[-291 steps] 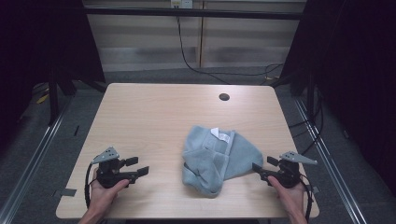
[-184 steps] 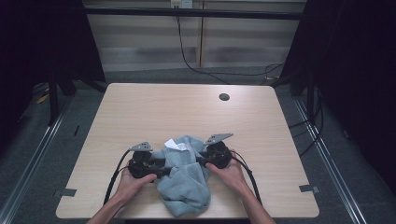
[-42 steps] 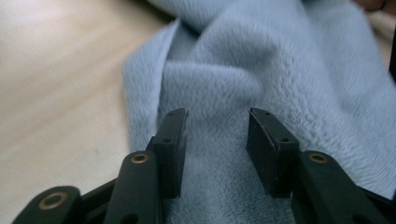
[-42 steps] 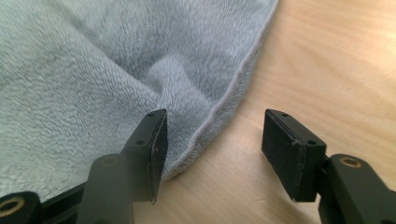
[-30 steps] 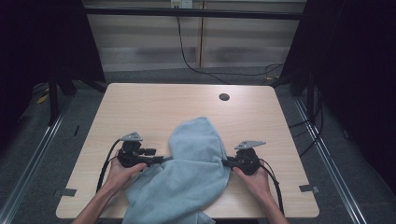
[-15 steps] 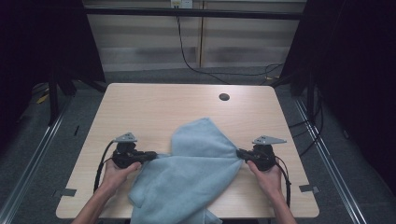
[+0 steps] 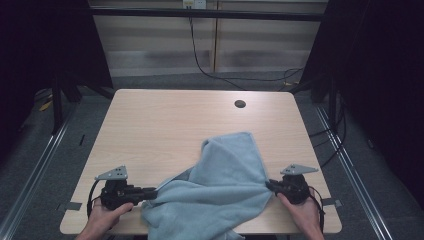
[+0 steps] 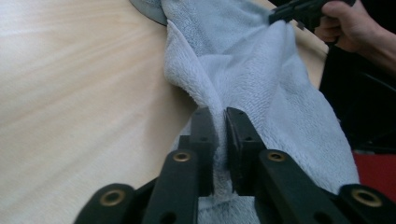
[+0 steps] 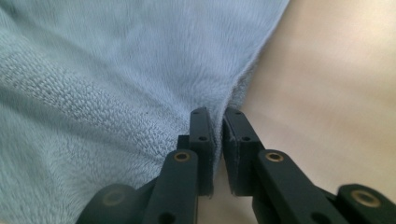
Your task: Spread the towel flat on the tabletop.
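Observation:
A light blue towel (image 7: 220, 190) lies stretched across the near part of the wooden table (image 7: 165, 125), its lower edge hanging over the front. My left gripper (image 7: 152, 191) pinches the towel's left edge; in the left gripper view the pads (image 8: 219, 116) press a fold of towel (image 8: 261, 79). My right gripper (image 7: 270, 185) pinches the right edge, and cloth (image 9: 116, 70) sits between its pads (image 9: 218, 116). Both sets of jaws have just been opening slightly, with the towel still between them. The right gripper (image 8: 299, 9) also shows far off in the left gripper view.
A dark round hole (image 7: 240, 104) sits at the back right of the table. Bare wood stretches behind the towel. Metal rails and cables run along the floor on both sides.
The two hands have moved apart, the left one leftward and the right one rightward. The towel is pulled wider and flatter between them.

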### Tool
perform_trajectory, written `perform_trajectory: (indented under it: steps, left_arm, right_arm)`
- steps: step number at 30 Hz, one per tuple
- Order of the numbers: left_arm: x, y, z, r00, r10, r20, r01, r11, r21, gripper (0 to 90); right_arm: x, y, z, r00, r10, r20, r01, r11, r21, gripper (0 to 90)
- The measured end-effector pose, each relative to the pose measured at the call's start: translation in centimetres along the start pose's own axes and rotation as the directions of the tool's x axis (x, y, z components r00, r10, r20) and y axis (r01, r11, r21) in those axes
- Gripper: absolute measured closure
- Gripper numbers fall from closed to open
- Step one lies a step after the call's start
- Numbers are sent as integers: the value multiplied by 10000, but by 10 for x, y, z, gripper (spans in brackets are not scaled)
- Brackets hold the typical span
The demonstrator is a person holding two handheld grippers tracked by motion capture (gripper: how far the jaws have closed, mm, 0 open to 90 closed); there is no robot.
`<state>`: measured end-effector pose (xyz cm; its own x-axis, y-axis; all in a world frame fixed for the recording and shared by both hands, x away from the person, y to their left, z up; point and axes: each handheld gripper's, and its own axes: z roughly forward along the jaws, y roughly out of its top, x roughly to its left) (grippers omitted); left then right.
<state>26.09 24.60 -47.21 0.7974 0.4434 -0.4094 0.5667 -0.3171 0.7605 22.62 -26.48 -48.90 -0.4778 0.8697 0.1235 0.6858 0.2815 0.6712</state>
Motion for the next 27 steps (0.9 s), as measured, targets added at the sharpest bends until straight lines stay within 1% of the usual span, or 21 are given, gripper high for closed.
perform_trajectory:
  steps: [1, 2, 3, 4, 5, 8, 12, 13, 14, 15, 17, 18, 19, 20, 21, 22, 23, 24, 25, 26, 27]
  left_arm:
    - [3, 3, 0, 9998, -134, -132, 133, 9999, -97, 735]
    - [6, 8, 1, 9996, -214, -194, 209, 9995, -215, 650]
    - [8, 13, 2, 9995, -186, -239, 179, 9995, -273, 650]
    - [12, 23, 6, 9989, -210, -419, 195, 9991, -366, 622]
    - [16, 29, 9, 9987, -197, -475, 178, 9990, -407, 585]
    - [25, 59, 32, 9992, -150, -364, 132, 9987, -493, 547]
    - [31, 83, 65, 9986, -233, -478, 224, 9996, -193, 504]
    - [34, 89, 83, 9969, -40, -790, 82, 9986, 531, 494]
    - [34, 89, 83, 9969, -40, -790, 82, 9986, 531, 494]
    - [35, 88, 91, 9966, 9, -829, 56, 9969, 787, 494]
    - [38, 85, 105, 9955, -20, -952, 149, 9908, 1343, 478]
    - [39, 82, 110, 9955, 25, -947, 121, 9881, 1532, 478]
    - [39, 79, 115, 9965, 7, -835, 143, 9838, 1789, 474]
    - [35, 75, 122, 9933, 80, -1154, 143, 9814, 1912, 473]
    - [35, 75, 122, 9933, 80, -1154, 143, 9814, 1912, 470]
    - [33, 74, 125, 9925, 329, -1177, -73, 9775, 2109, 470]
    - [30, 72, 127, 9913, 517, -1211, -227, 9731, 2294, 502]
    - [30, 71, 127, 9915, 572, -1168, -274, 9698, 2423, 502]
    - [30, 69, 126, 9930, 510, -1068, -249, 9722, 2328, 543]
    - [32, 66, 124, 9950, 496, -867, -276, 9709, 2378, 698]
    - [32, 66, 124, 9950, 496, -867, -276, 9709, 2378, 748]
  right_arm:
    - [2, -4, -1, 10000, -74, -22, 74, 9999, 108, 789]
    - [3, -4, -5, 10000, -72, 20, 72, 10000, -7, 732]
    - [3, -4, -5, 10000, -72, 20, 72, 10000, -7, 732]
    - [2, -3, -7, 10000, -46, -47, 45, 9997, -229, 714]
    - [-3, 5, -12, 9999, 133, -55, -138, 9963, -842, 672]
    - [-9, 15, -10, 9997, 215, -140, -229, 9936, -1109, 657]
    - [-15, 37, 5, 9986, 269, -458, -332, 9893, -1424, 615]
    - [-14, 46, 14, 9972, 202, -717, -311, 9875, -1544, 591]
    - [-13, 50, 18, 9967, 174, -790, -293, 9878, -1532, 580]
    - [-13, 50, 18, 9967, 174, -790, -293, 9878, -1532, 580]
    - [-5, 60, 33, 9931, -170, -1164, 5, 9901, -1403, 539]
    - [-5, 60, 33, 9931, -170, -1164, 5, 9901, -1403, 539]
    - [2, 68, 44, 9905, -419, -1308, 266, 9928, -1170, 521]
    - [4, 70, 48, 9892, -495, -1379, 340, 9931, -1126, 515]
    - [7, 74, 52, 9879, -556, -1449, 398, 9932, -1093, 511]
    - [7, 74, 52, 9879, -556, -1449, 398, 9932, -1093, 511]
    - [11, 82, 64, 9869, -654, -1476, 510, 9937, -993, 490]
    - [11, 82, 64, 9869, -654, -1476, 510, 9937, -993, 490]
    - [13, 85, 68, 9862, -682, -1509, 553, 9946, -881, 485]
    - [15, 92, 79, 9857, -801, -1485, 692, 9946, -775, 475]
    - [15, 92, 79, 9857, -801, -1485, 692, 9946, -775, 475]
